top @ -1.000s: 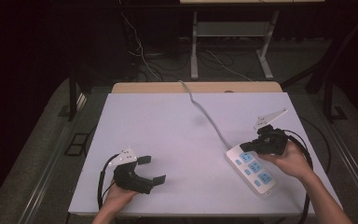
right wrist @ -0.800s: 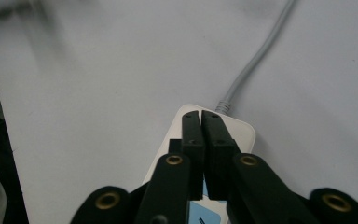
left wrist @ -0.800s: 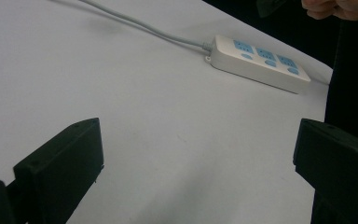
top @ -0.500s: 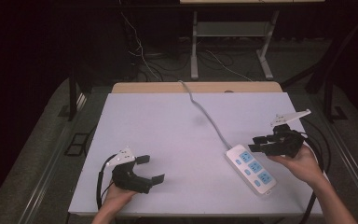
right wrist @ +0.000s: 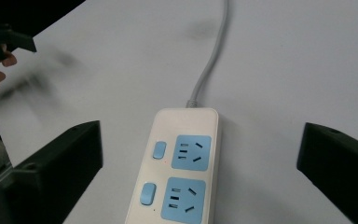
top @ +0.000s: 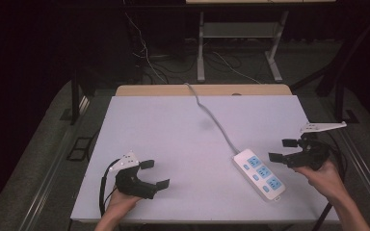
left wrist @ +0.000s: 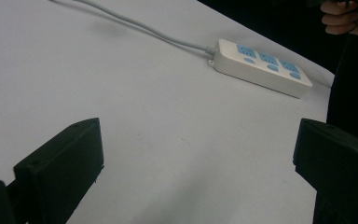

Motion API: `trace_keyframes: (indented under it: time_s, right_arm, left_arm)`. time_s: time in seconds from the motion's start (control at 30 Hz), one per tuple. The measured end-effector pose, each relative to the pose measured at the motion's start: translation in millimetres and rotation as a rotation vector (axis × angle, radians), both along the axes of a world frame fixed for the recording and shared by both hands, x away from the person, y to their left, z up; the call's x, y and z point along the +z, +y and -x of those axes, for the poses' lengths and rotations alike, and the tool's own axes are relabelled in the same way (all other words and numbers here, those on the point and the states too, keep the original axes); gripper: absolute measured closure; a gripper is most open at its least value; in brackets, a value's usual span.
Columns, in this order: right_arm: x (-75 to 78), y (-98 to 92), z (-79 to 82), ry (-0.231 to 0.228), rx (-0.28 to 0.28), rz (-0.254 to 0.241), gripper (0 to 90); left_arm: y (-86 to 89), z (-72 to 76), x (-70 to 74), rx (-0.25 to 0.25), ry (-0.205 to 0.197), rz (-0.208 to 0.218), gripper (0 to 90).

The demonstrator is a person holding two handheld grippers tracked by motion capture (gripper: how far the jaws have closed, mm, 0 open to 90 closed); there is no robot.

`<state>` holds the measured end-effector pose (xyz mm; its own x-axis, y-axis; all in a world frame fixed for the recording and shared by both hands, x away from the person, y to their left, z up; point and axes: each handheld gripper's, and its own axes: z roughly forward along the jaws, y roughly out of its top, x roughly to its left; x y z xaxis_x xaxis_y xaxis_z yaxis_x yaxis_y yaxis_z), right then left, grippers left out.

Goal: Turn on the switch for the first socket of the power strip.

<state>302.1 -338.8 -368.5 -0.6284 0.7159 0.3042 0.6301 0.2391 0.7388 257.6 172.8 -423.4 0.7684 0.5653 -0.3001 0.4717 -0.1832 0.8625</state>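
Observation:
A white power strip with blue sockets and switches lies on the right part of the white table; its grey cord runs off the far edge. My right gripper hovers just right of the strip, jaws wide open and empty. In the right gripper view the power strip lies between the spread jaws. My left gripper rests near the front left edge, open and empty. The left gripper view looks across the table at the power strip.
A wooden board borders the table's far edge. Beyond it stand a metal desk frame and loose cables on a dark floor. The other hand appears at the top right of the left gripper view.
My right gripper has pulled back to the right, away from the power strip's upper end, toward the table's right edge. The left gripper has barely moved.

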Motion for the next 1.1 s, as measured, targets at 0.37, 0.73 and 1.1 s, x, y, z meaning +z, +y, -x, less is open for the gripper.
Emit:
trace_keyframes:
  time_s: [0.37,0.73,1.1]
  right_arm:
    - [-16.2,-3.7,19.7,0.002,-0.019,-0.053,0.2]
    - [-32.4,4.8,31.7,-0.013,-0.019,-0.079,0.2]
    - [-54.5,10.0,40.0,-0.038,-0.058,-0.072,0.2]
  left_arm:
    - [0.6,-0.3,0.0,0.001,-0.002,-0.002,0.2]
    - [0.6,0.0,0.0,-0.001,-0.002,-0.005,0.2]
    - [0.5,-0.2,-0.1,-0.002,-0.001,-0.007,0.2]
